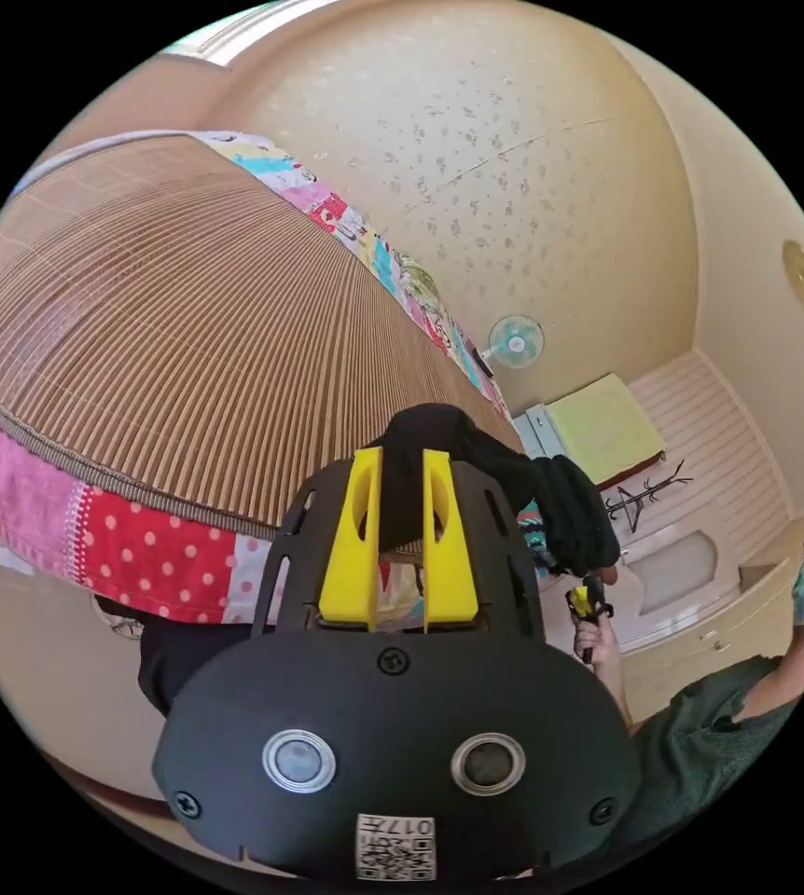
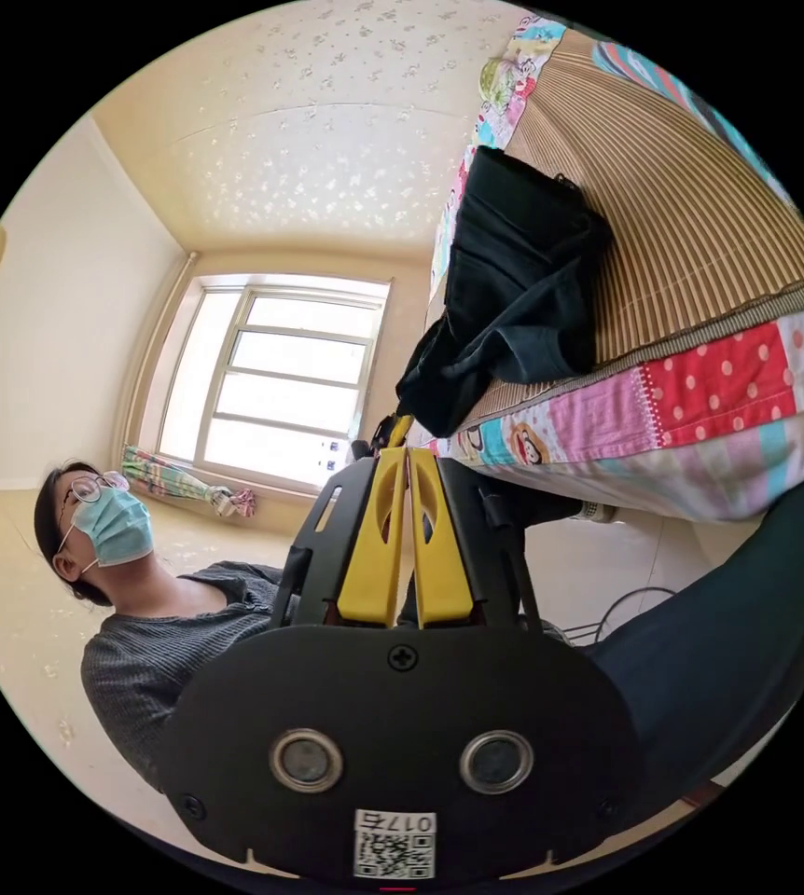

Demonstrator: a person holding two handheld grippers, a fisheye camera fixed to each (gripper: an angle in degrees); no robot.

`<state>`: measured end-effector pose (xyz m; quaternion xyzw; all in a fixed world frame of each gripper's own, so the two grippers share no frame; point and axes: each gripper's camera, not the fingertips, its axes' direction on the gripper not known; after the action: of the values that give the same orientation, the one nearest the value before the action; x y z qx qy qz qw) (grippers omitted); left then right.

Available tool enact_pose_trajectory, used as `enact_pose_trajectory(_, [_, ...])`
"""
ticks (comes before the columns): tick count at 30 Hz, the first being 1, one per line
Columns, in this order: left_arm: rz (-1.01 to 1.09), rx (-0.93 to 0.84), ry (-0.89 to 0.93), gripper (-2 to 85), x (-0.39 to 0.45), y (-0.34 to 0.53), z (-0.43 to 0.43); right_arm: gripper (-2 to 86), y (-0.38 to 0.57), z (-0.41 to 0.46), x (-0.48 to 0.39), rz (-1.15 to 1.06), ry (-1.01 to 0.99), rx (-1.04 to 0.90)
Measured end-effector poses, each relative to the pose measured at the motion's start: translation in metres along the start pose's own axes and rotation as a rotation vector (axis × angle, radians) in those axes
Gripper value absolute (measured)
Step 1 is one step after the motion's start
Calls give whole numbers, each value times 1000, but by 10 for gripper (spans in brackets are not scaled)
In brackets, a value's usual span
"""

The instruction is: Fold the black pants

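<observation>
At centre frame, black pants [image 1: 477, 466] pinched between the narrowly parted jaws of the left gripper [image 1: 400, 466], right gripper [image 2: 406, 457] nearly closed on the pants' edge [image 2: 514, 298], cloth draped over the bamboo mat [image 2: 691, 224].

Cream walls with pale speckled pattern [image 1: 477, 158]. Ribbed brown bamboo mat [image 1: 187, 336] over patchwork polka-dot bedding [image 2: 728, 373], left of frame. Large white-framed window [image 2: 271, 382], brightly daylit, centre-left. Small wall fan [image 1: 515, 341], possibly teal, right of centre.

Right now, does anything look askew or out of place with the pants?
Yes. The black pants lie bunched at the edge of the bamboo mat, one end drooping over the bed's side toward the right gripper, not spread flat.
</observation>
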<state>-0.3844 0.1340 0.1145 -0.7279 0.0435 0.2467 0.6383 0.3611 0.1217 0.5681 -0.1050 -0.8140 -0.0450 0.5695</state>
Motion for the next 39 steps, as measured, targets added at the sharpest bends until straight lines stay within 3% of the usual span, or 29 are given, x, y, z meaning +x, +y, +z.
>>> enact_pose_trajectory(3, [79, 52, -151, 103, 43, 22, -6, 4, 2, 3, 7, 14, -6, 7])
enact_pose_trajectory(7, [371, -51, -98, 115, 138, 19, 36, 4, 3, 14, 17, 26, -41, -11])
enact_pose_trajectory(11, [726, -329, -29, 129, 252, 20, 162, 4, 7, 25, 20, 22, -60, -28])
enact_pose_trajectory(15, [1015, -312, -123, 149, 324, 29, 280, 4, 22, 36, 18, 21, -101, -44])
enact_pose_trajectory(18, [1102, -496, -183, 156, 332, 37, 381, 4, 37, 36, 13, 16, -133, -47])
enact_pose_trajectory(21, [1026, -617, -226, 130, 300, 45, 434, 5, 52, 27, 7, 1, -134, -30])
enact_pose_trajectory(23, [902, -558, -143, 83, 281, 34, 411, 7, 61, 17, 0, -38, -117, -7])
enact_pose_trajectory(26, [804, -357, 215, 31, 250, 12, 313, 11, 76, -3, -16, -153, -40, 63])
enact_pose_trajectory(33, [926, 42, 733, 4, 205, -12, 65, 72, 95, -15, -81, -456, 267, 236])
enact_pose_trajectory(37, [773, 120, 937, 1, 174, -40, 19, 154, 100, 21, -141, -752, 261, 247])
enact_pose_trajectory(39, [686, 117, 1037, 0, 156, -58, 15, 151, 103, 43, -163, -860, 235, 228])
